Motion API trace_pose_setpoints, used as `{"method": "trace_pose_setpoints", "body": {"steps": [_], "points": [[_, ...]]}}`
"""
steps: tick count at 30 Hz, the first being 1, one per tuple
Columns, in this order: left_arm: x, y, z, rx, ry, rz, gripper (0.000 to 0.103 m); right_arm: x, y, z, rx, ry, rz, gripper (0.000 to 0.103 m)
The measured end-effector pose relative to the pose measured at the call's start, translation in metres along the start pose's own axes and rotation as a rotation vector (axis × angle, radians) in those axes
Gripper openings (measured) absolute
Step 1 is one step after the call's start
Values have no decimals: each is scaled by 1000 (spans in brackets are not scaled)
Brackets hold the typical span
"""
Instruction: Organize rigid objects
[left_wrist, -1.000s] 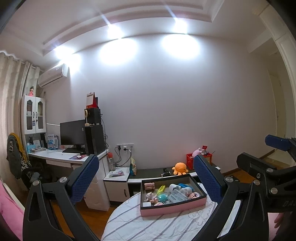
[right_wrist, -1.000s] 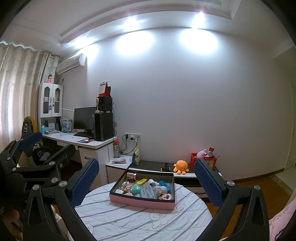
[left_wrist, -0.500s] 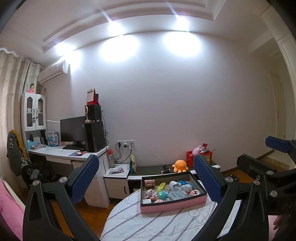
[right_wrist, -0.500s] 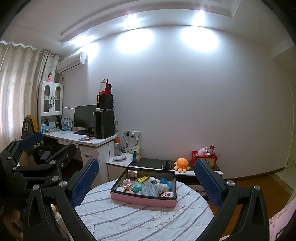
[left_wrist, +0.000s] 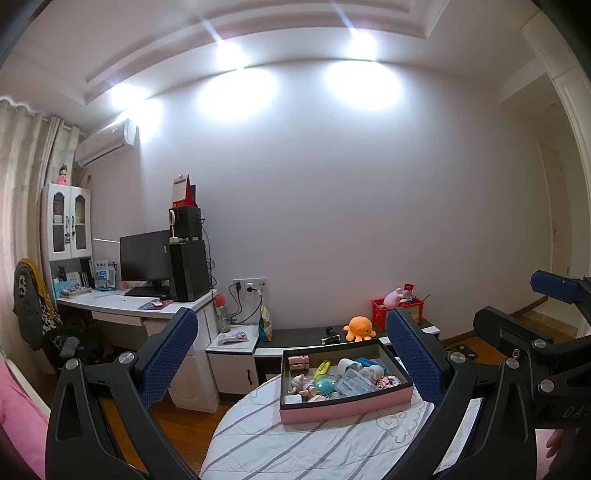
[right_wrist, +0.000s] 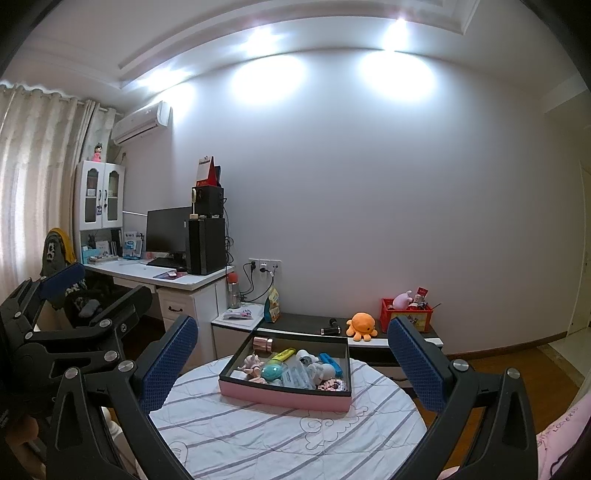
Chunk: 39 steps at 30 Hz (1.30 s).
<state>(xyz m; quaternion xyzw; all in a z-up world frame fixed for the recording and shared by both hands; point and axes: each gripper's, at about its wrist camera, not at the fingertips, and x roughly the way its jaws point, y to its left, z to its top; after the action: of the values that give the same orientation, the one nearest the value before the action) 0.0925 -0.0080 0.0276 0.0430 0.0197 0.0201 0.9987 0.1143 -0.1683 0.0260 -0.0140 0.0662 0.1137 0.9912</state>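
On the round surface with the striped cloth sat a pink box with a dark inside, full of little rigid bits. Both hand-held grippers hung short of that box, neither touching anything. The left hand-held gripper had its blue pads spread wide with nothing between them, and the right hand-held gripper was the same, gaping and empty.

Inside the box, towards its far wall, lay a rose-gold cylinder, and a yellow highlighter just in front of that. Near the box's front wall sat a teal ball, a clear plastic case, a blue piece and a small pale figurine.

My guess was that all of it was light, hard plastic or metal, so weight wasn't the issue, slipping was. The ball looked smooth and would likely squirt out unless pinched right across its middle. The highlighter and cylinder seemed easiest, taken across their short width. The figurine looked fiddly and maybe fragile at the limbs, so I'd go for the body.
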Motion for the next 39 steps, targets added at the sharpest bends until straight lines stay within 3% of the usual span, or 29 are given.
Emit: {"method": "trace_pose_setpoints", "body": {"steps": [39], "points": [[1,-1,-1,2,-16,0,103,-5,6,-2,-3,-2,-7,103]]}}
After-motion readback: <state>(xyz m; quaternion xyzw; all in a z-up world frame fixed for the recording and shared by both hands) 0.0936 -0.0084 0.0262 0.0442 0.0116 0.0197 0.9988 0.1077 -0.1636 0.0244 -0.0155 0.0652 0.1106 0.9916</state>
